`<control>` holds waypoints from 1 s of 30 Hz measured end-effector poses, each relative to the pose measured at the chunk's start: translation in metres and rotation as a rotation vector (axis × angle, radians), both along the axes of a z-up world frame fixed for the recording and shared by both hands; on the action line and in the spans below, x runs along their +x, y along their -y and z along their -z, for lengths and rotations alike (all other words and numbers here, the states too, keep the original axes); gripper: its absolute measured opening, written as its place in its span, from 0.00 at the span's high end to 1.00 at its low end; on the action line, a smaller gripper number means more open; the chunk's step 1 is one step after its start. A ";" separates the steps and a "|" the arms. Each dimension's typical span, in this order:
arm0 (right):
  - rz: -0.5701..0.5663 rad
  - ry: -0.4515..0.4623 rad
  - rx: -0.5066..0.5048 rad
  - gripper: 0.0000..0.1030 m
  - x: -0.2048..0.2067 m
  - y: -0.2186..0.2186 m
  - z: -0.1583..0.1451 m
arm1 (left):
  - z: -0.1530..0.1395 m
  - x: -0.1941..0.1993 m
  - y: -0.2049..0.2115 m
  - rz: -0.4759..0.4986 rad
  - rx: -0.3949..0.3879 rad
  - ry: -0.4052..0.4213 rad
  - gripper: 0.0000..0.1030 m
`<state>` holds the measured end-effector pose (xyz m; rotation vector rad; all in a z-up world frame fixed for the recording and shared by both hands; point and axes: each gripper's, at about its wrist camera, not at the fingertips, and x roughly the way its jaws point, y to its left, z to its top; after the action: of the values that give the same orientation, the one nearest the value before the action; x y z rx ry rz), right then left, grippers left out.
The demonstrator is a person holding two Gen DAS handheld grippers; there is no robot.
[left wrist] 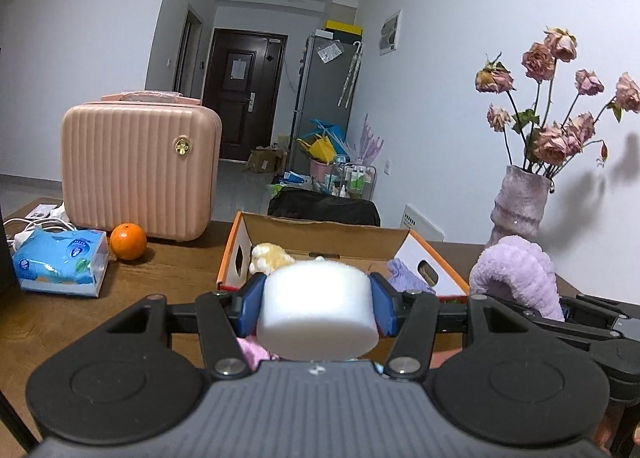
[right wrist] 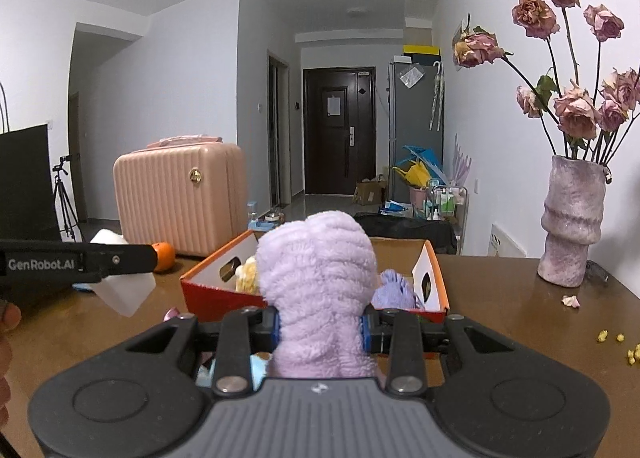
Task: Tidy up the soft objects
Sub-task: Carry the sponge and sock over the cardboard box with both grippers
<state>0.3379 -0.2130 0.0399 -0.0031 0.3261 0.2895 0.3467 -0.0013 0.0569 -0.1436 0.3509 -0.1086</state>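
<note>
Left gripper [left wrist: 318,304] clamps white foam [left wrist: 318,310] above desk [left wrist: 168,278], before box [left wrist: 400,236]. Right gripper [right wrist: 320,328] pinches purple towel [right wrist: 318,282] upright, near box front; plush [right wrist: 246,276] sits inside box.

We take this for a lived-in home, an apartment room opening onto an entry hall; a dark front door [right wrist: 339,130] closes the far end, with a tall grey fridge [right wrist: 416,126] beside it; a pink ribbed suitcase [left wrist: 140,166] stands on the brown desk [left wrist: 176,278]; a tissue pack [left wrist: 60,258] and an orange [left wrist: 128,241] lie near it; dried roses [right wrist: 576,114] sit in a mauve vase [right wrist: 572,226]; bags and bottles clutter the hall floor.
</note>
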 end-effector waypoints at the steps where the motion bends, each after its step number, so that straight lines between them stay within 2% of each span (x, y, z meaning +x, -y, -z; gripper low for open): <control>1: 0.000 0.001 0.001 0.68 0.003 0.000 0.000 | -0.001 0.003 0.000 -0.003 -0.001 0.000 0.46; 18: -0.012 0.001 0.007 0.68 0.068 -0.013 -0.007 | -0.003 0.061 0.000 -0.035 -0.015 0.002 0.46; 30: -0.014 -0.035 0.011 0.68 0.122 -0.018 -0.002 | 0.006 0.109 -0.001 -0.054 -0.010 -0.029 0.46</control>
<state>0.4595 -0.1951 0.0423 0.0101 0.3589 0.3051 0.4554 -0.0003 0.0505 -0.1642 0.3755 -0.0546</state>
